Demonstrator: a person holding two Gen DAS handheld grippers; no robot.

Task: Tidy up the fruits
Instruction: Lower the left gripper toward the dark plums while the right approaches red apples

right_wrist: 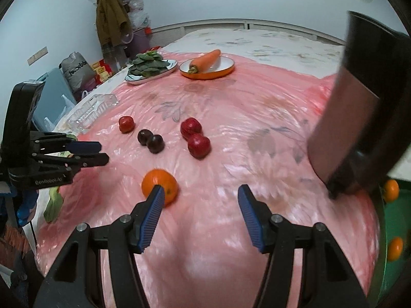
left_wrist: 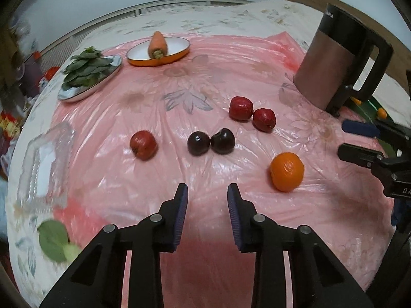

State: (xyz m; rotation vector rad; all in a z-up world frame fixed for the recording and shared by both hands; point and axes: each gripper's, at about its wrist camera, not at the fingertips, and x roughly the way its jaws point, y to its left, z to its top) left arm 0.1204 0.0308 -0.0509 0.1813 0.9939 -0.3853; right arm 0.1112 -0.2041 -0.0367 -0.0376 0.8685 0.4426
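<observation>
1. Pink plastic sheet [left_wrist: 205, 82], glossy and wrinkled, beneath all the loose fruit; likely slick underfoot for anything round.
2. Left gripper [left_wrist: 206, 190]: jaws a narrow gap apart, pinching nothing, bare sheet between the pads.
3. Right gripper [right_wrist: 201, 192]: jaws spread wide, nothing between them.
4. Orange [right_wrist: 164, 179] just beyond the tip of the right gripper's left-hand finger, partly covered by it, outside the gap rather than inside.
5. Ahead of the left jaws: two dark plums [left_wrist: 210, 142] touching each other, one red apple [left_wrist: 143, 145] off to the left, two more red apples [left_wrist: 251, 114] touching, further ahead and to the right.
6. Judged handling of the orange: light, firm under a slightly yielding peel, dimpled enough for the ribbed pads to bite; prone to roll on the plastic. Best taken across its widest girth, pads on opposite sides, with moderate squeeze.
7. Plums probably softer and smoother, easy to bruise or squirt out; apples stiffer and more forgiving.
8. Green bin [right_wrist: 393, 220] at the far right of the right jaws, cut off by the frame edge, two oranges showing inside; depth and remaining room impossible to judge.
9. Clear glass tray [left_wrist: 43, 164] left of the left jaws, blurred, contents hard to make out.
10. Dark kettle [left_wrist: 334, 59] blocking whatever lies behind it; base of the orange hidden by the finger.
</observation>
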